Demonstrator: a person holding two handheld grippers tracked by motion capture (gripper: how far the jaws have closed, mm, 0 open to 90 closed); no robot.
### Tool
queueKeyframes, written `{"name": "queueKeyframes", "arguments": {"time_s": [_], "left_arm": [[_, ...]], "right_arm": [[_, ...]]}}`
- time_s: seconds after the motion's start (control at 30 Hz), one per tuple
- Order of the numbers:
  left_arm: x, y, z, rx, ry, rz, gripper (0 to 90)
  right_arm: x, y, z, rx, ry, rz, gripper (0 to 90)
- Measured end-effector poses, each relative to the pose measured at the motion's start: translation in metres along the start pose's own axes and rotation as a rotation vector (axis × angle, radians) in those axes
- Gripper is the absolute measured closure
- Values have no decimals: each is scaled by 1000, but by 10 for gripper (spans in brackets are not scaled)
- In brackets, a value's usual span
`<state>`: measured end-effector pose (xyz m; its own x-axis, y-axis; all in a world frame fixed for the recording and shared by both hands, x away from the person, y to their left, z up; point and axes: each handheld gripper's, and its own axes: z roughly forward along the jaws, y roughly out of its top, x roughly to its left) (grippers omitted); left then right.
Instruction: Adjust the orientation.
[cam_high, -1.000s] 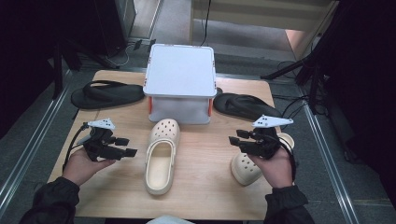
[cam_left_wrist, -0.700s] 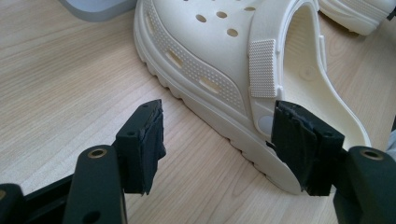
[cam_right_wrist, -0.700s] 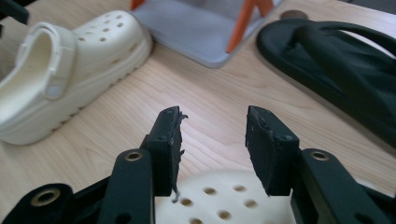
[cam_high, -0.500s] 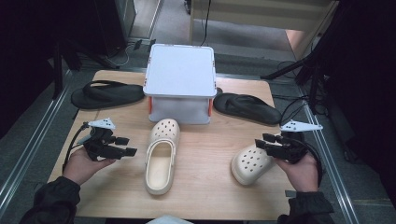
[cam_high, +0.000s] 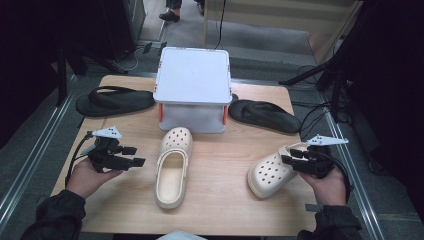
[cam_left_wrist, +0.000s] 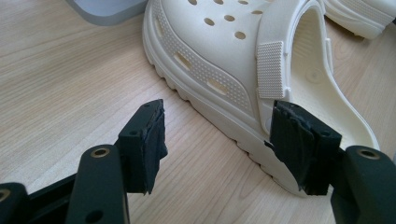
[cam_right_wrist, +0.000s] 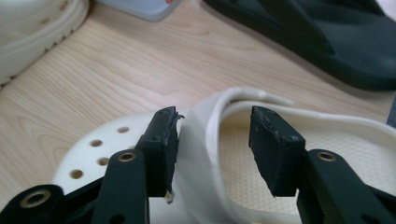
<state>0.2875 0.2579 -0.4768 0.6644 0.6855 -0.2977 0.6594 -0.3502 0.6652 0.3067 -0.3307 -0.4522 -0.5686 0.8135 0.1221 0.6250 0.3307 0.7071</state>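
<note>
Two cream clogs lie on the wooden table (cam_high: 225, 200). The middle clog (cam_high: 172, 170) (cam_left_wrist: 224, 56) points toward the box. My left gripper (cam_high: 131, 156) (cam_left_wrist: 218, 116) hovers open at its left side, jaws level with the sole edge and apart from it. The right clog (cam_high: 270, 172) (cam_right_wrist: 140, 154) lies angled near the right edge. My right gripper (cam_high: 290, 159) (cam_right_wrist: 215, 116) is at its heel end. Its jaws have just been opening, and the clog's heel strap (cam_right_wrist: 210, 135) stands between them, unpinched.
A white lidded box (cam_high: 192, 82) stands at the back centre. One black flip-flop (cam_high: 115, 100) lies left of it and another (cam_high: 265, 116) (cam_right_wrist: 327, 42) right of it, close behind the right clog. The table's right edge (cam_high: 300, 165) runs beside my right hand.
My right gripper has moved right and down, from above the right clog to its heel end. The left hand has stayed put.
</note>
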Motion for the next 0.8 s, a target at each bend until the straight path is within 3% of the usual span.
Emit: {"name": "queueKeyframes", "arguments": {"time_s": [0.17, 0.3, 0.53, 0.67, 0.8], "left_arm": [[0, -1, 0, 0, 0, 2, 365], [0, -1, 0, -1, 2, 2, 366], [0, -1, -1, -5, 3, 8, 367], [0, -1, -2, -14, -4, 3, 371], [-2, 1, -6, -26, -3, 4, 382]], "right_arm": [[0, -5, 11, 28, 22, 6, 538], [1, -5, 14, 43, 56, 11, 645], [1, 0, 11, 66, 126, 92, 776], [16, 13, 10, 80, 132, 64, 795], [33, 33, 9, 40, 175, 48, 795]]}}
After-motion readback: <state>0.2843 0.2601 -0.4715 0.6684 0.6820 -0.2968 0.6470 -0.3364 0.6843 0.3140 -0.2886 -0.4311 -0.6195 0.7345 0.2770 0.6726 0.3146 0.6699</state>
